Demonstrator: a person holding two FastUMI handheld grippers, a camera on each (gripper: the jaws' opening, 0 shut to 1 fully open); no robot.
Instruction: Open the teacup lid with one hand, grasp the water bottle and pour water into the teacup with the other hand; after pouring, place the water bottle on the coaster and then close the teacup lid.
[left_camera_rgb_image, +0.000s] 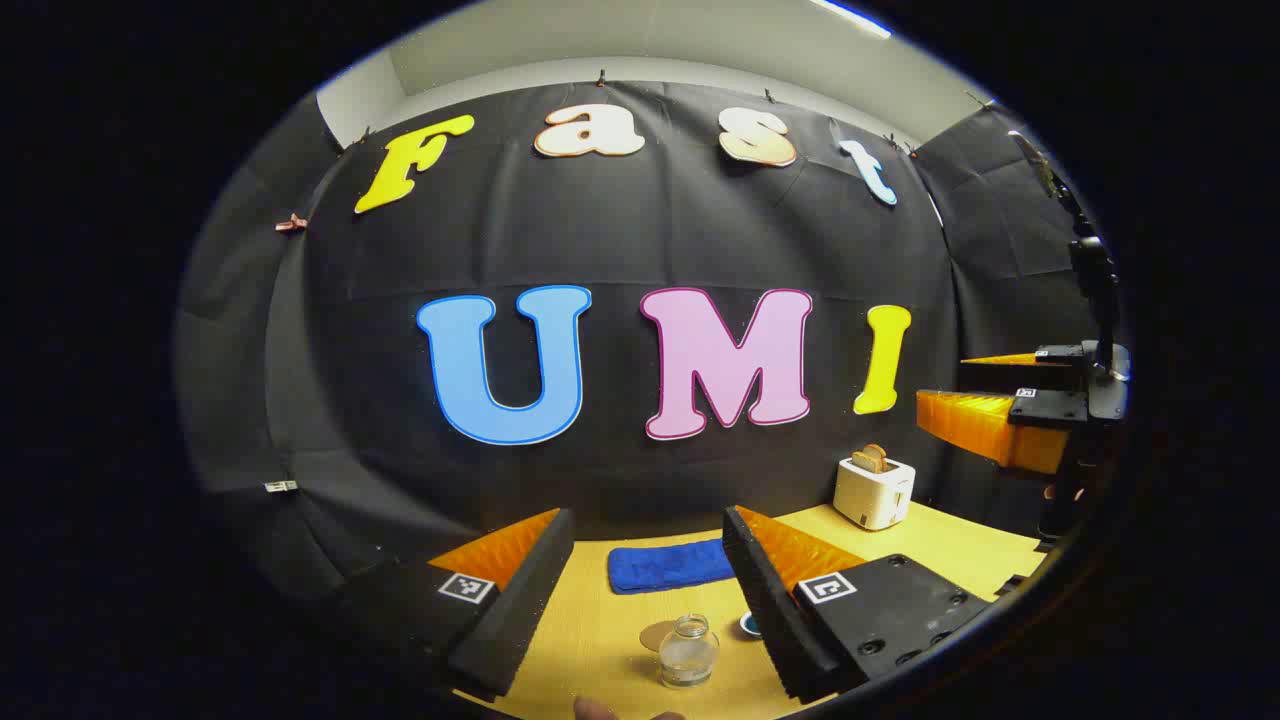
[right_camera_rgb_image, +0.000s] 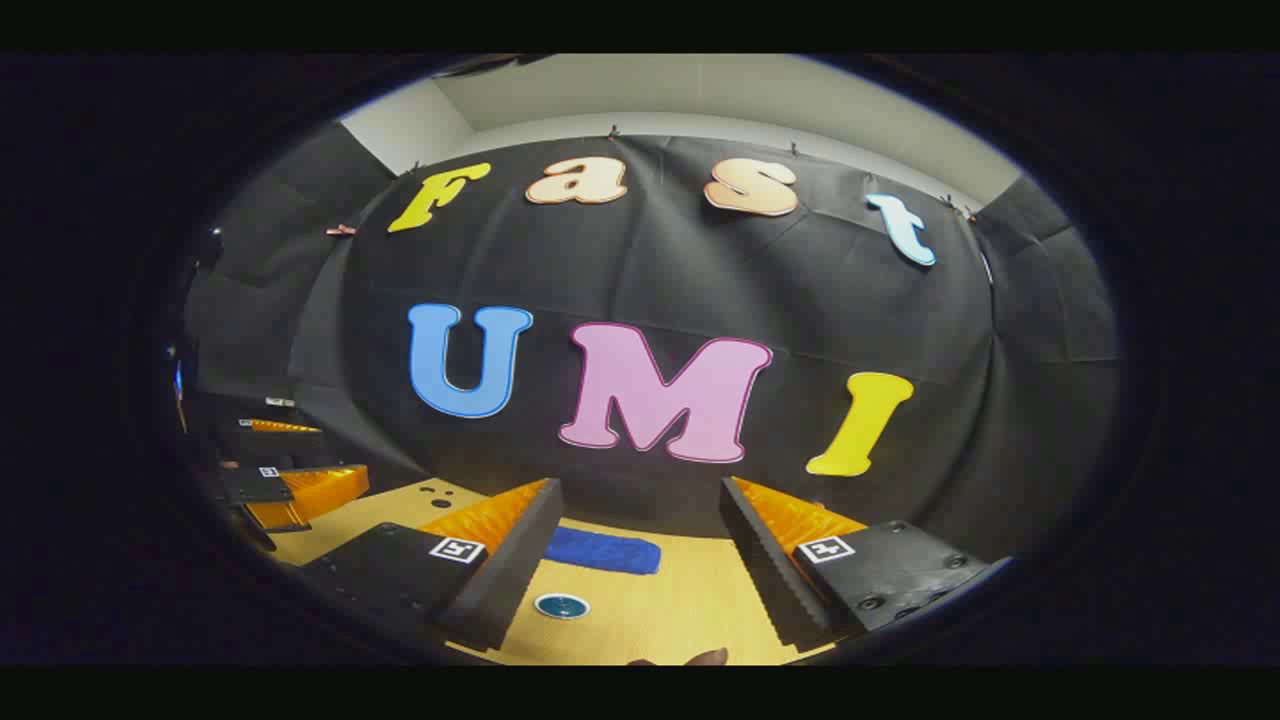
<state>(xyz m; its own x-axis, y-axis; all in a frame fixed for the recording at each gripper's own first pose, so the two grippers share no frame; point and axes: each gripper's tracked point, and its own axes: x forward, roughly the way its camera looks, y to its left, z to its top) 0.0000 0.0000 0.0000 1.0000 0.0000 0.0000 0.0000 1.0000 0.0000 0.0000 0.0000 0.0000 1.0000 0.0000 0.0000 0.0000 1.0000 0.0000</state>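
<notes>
Water bottle (left_camera_rgb_image: 688, 650) – small clear glass one, no cap on its neck, some water in the bottom – stands upright on the tabletop (left_camera_rgb_image: 600, 630) near its front edge, seen in the left gripper view between that gripper's two fingers but lower and apart from both. Just behind it on its left a round tan coaster (left_camera_rgb_image: 656, 634) lies flat, partly hidden by the bottle; can't tell if they touch. To the bottle's right a small round blue-rimmed thing (left_camera_rgb_image: 749, 625) peeks out beside the right finger – mostly hidden, can't tell if it's the teacup or its lid. The right gripper view shows a round teal disc with a pale rim (right_camera_rgb_image: 561, 605) flat on the tabletop, just beside that gripper's left finger; likely the same item, not certain.

Left gripper (left_camera_rgb_image: 648, 560): jaws spread wide, nothing between them, held above the tabletop. Right gripper (right_camera_rgb_image: 640, 545): jaws also wide apart, empty, above the tabletop; it also shows at the right edge of the left gripper view, raised well above the table.

Farther back, a folded blue cloth (left_camera_rgb_image: 668, 565) lies near the tabletop's back edge. A white toaster (left_camera_rgb_image: 874, 490) with bread in its slots sits toward the back right corner.
</notes>
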